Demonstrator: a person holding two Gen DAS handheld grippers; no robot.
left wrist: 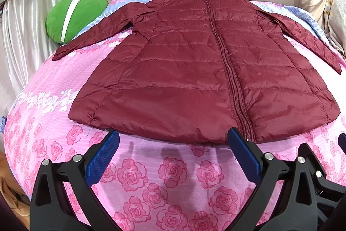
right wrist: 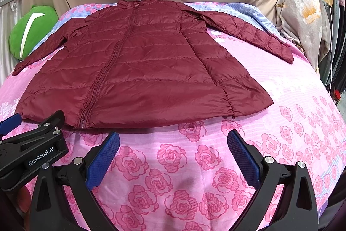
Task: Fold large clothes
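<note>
jacket (left wrist: 183, 70): glossy quilted nylon | bedsheet (left wrist: 162, 176): matt cloth | tongs pads (left wrist: 103, 157): textured rubber

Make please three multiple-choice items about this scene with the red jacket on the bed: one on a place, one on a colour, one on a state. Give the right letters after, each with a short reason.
1. Where does the green cushion lie?
A. On the puffer jacket
B. At the far left of the bed, beyond the jacket's sleeve
C. Between the two grippers

2. What colour is the puffer jacket?
A. Dark red
B. Navy
C. Grey

3. In what state is the jacket?
A. Folded in half
B. Spread flat, zipped shut, both sleeves out to the sides
C. Held up by a gripper

Answers:
1 B: the cushion sits by the far left edge of the floral bedsheet, past the sleeve end.
2 A: the quilted fabric is maroon in both views.
3 B: the zipper runs closed down the front, and the left gripper and right gripper are both open, short of the hem.
</note>
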